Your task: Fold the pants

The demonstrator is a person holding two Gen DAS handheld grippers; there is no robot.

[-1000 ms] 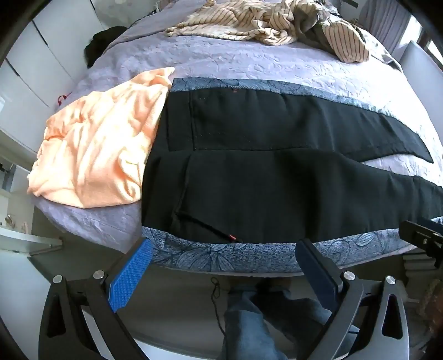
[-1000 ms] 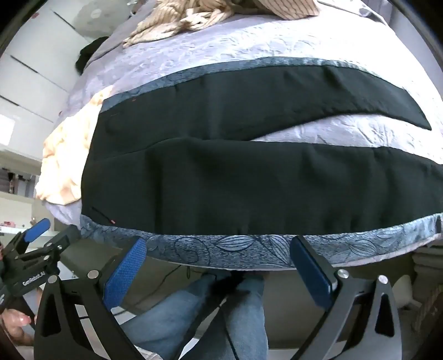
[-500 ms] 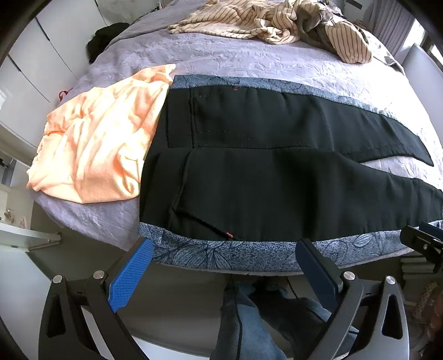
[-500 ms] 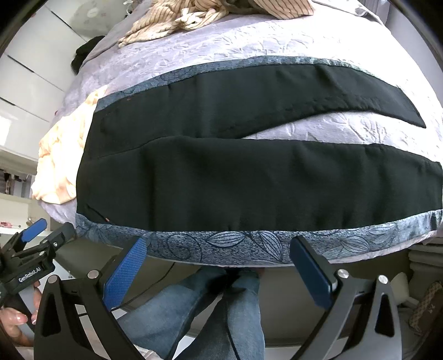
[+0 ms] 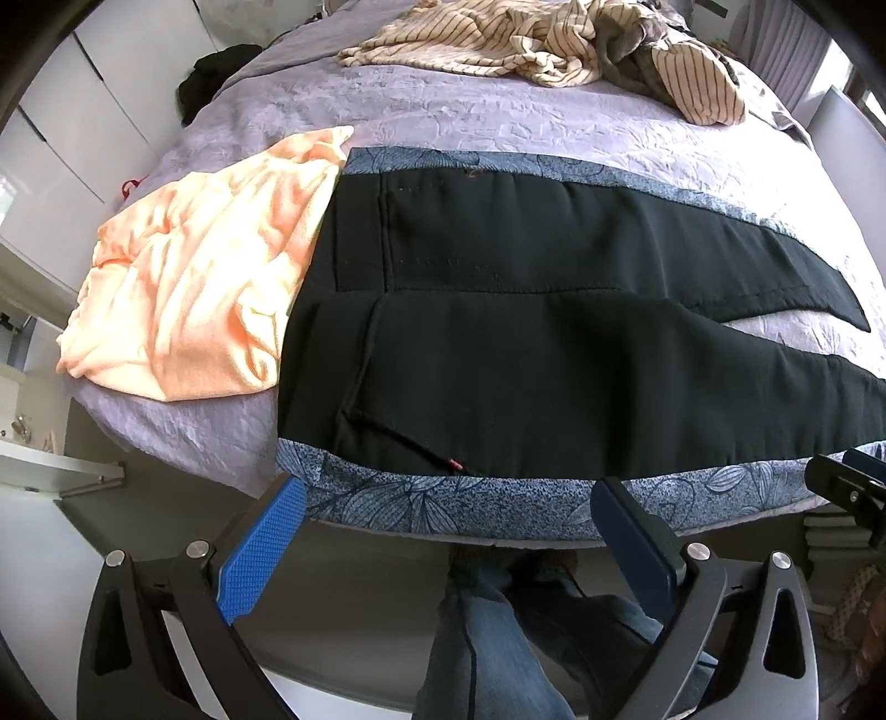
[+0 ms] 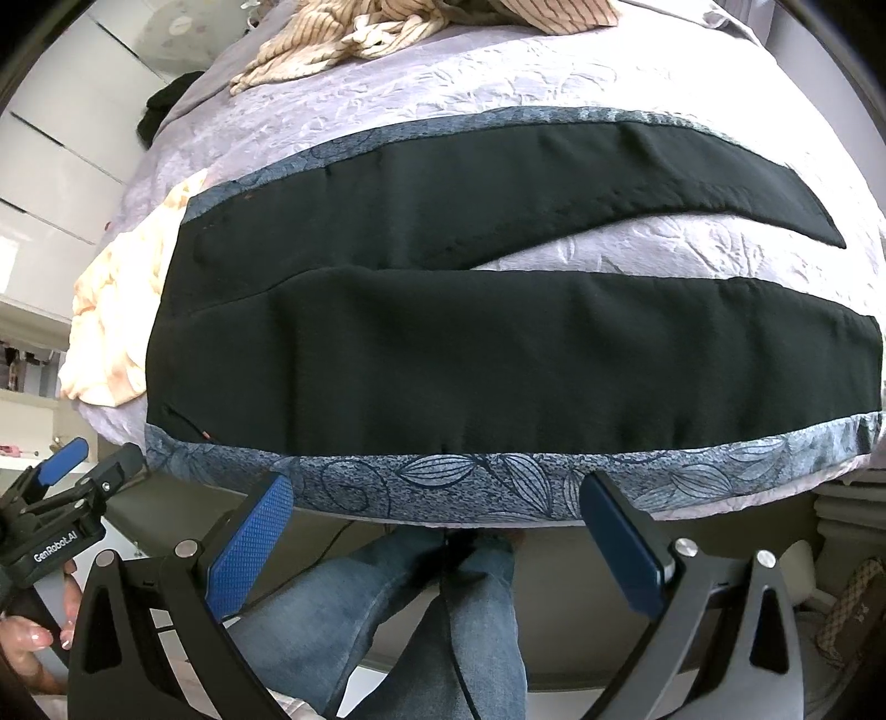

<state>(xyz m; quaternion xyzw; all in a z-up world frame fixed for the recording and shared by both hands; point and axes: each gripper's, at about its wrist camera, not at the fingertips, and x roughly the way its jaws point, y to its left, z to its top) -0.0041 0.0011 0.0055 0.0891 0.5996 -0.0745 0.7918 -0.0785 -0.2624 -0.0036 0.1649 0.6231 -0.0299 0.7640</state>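
Note:
Black pants (image 5: 526, 354) with blue leaf-patterned side stripes lie flat across the lavender bed, waist to the left, both legs spread apart to the right. They fill the right wrist view (image 6: 498, 365) too. My left gripper (image 5: 451, 515) is open and empty, just off the near bed edge by the waist-side stripe. My right gripper (image 6: 437, 515) is open and empty, just off the near edge below the nearer leg's stripe. Neither touches the cloth.
A peach garment (image 5: 194, 288) lies left of the pants' waist. A striped cream garment pile (image 5: 554, 50) sits at the far side of the bed (image 5: 443, 111). White cabinets (image 5: 83, 138) stand at left. My jeans-clad legs (image 6: 443, 620) stand below the bed edge.
Both grippers have risen and moved in a little toward the bed edge, so the pants sit lower and larger in both views. Nothing was grasped.

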